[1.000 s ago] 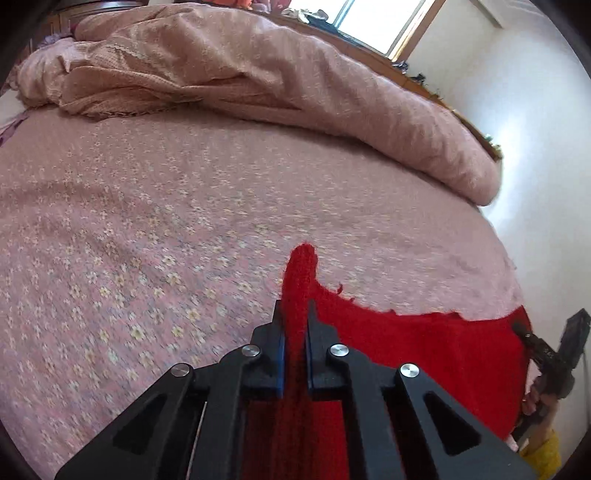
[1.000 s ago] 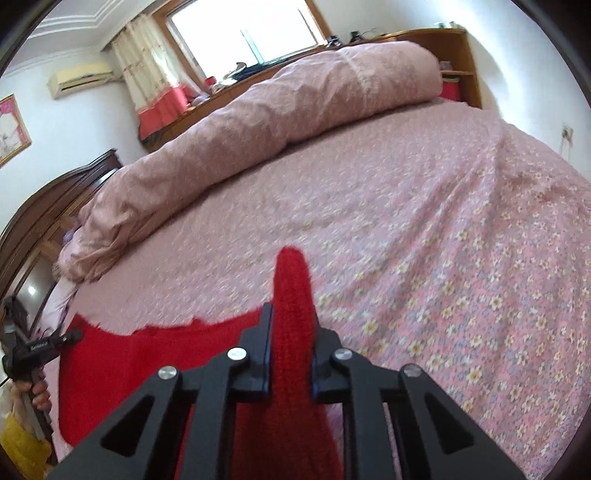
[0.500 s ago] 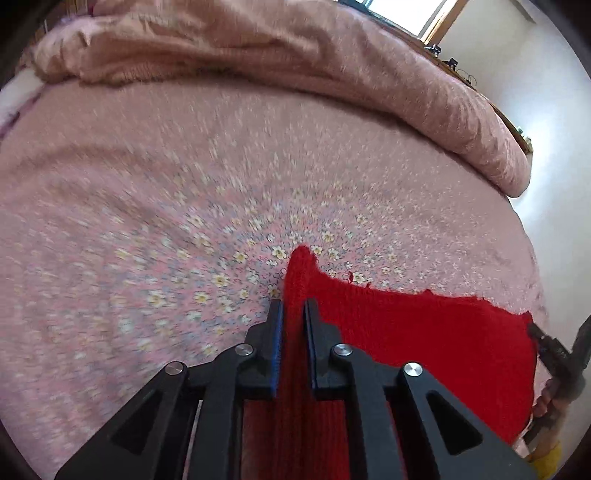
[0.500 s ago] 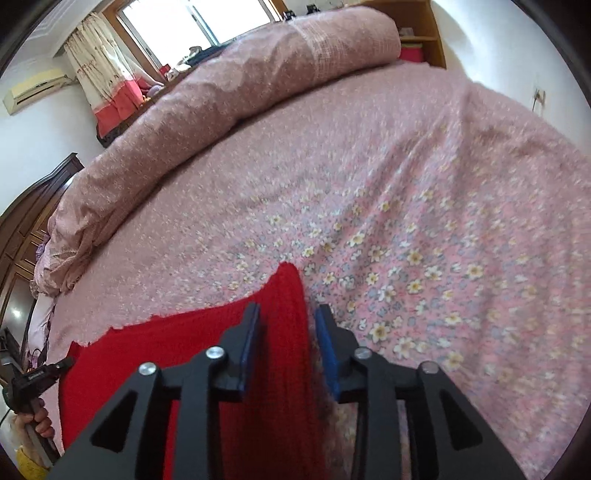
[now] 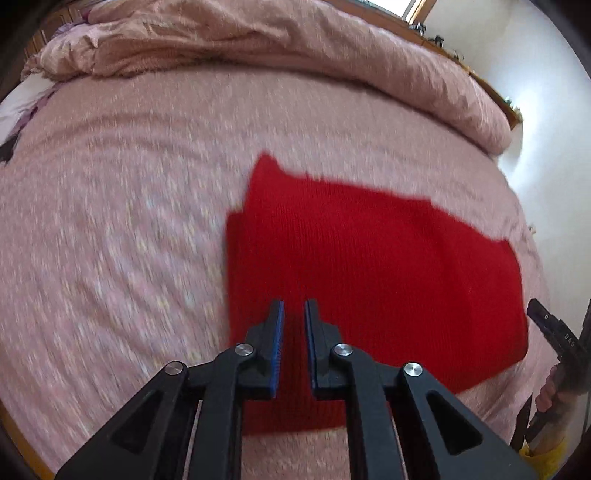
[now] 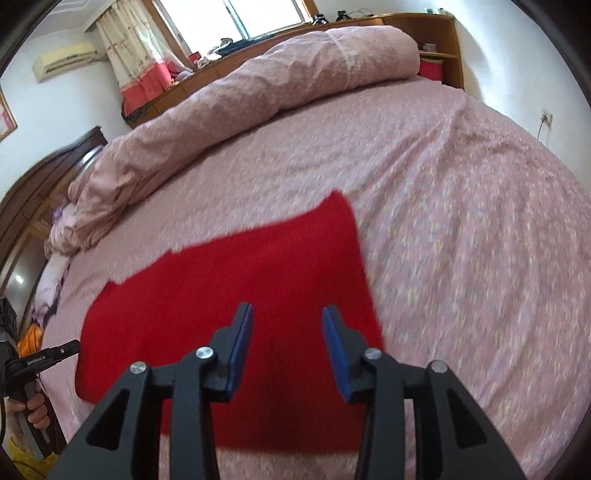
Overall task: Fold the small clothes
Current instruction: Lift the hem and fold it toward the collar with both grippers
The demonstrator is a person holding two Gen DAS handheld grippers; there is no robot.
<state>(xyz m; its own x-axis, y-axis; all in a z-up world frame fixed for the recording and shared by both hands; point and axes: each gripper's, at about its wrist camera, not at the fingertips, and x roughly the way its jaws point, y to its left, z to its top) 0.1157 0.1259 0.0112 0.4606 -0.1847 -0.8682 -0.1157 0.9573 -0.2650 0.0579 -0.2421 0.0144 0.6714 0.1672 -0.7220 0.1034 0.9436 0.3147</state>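
One red knit garment point(image 5: 369, 266), two grippers above.

My view: bed point(image 6: 461, 192) w/ pink floral sheet, rolled pink duvet point(image 6: 258, 92) along far side. Window point(image 6: 236, 18) behind – curtain point(image 6: 133, 48) at its left, AC unit point(image 6: 66, 59) on wall. Wooden shelf point(image 6: 439, 44) by bed's far corner.

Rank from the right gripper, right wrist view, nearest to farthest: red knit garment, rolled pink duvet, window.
1. Red knit garment: flat on the bed sheet, directly beyond the right gripper fingers, nothing between them.
2. Rolled pink duvet: along the bed's far side, upper centre.
3. Window: behind the duvet, top of view.
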